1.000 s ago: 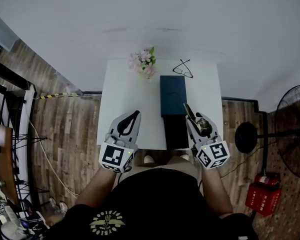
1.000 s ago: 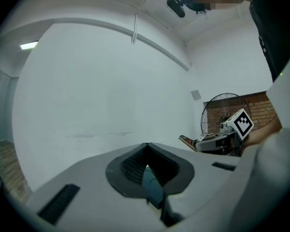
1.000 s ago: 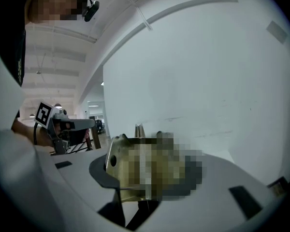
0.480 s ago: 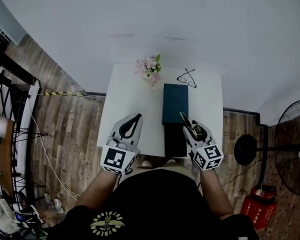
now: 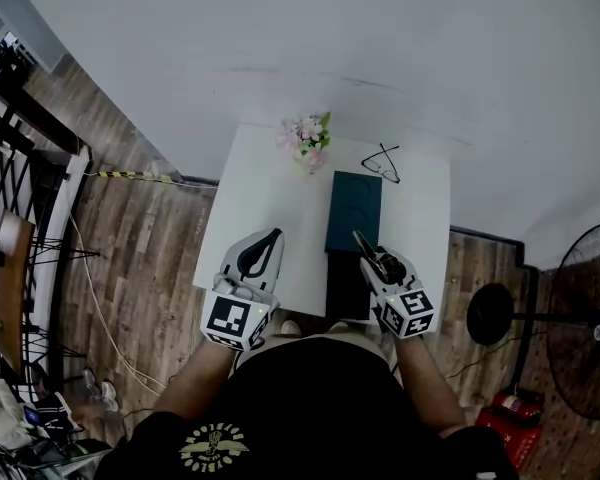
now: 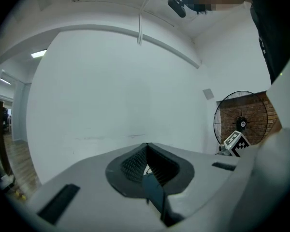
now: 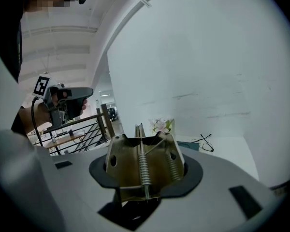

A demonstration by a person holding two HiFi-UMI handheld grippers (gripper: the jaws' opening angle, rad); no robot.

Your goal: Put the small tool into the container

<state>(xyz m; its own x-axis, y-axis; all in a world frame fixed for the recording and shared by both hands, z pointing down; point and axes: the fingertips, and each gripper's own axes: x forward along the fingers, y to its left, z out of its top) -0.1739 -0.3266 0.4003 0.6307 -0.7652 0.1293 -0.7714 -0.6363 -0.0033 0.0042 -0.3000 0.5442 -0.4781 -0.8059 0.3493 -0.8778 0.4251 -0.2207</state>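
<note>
Nearest to us, the left gripper [image 5: 271, 236] hung over the desk's [image 5: 270, 203] near left edge. In its own view its fingers [image 6: 130, 164] were clenched tip to tip with nothing between them, and only a sliver of light showed through behind the tips.

The right gripper [image 5: 378, 261] had its fingers grasping the small tool [image 5: 364, 244]. This was a brass-coloured metal piece with two coil springs [image 7: 142, 168], and its thin end stuck out past the fingertips. Its lower part was lost in the shadow between the fingers.

So the tool was not in the container [image 5: 354, 208], a dark teal box lying lengthwise on the desk just beyond it. A darker panel [image 5: 346, 286] adjoined the box's near end. The right gripper covered part of it, and we could not tell whether it was a lid.

Farther back stood a bunch of pink flowers [image 5: 308, 136], with a pair of glasses [image 5: 383, 164] beside them near the wall. To the right, on the floor, a standing fan [image 5: 590, 318] was cut off by the frame's edge.
</note>
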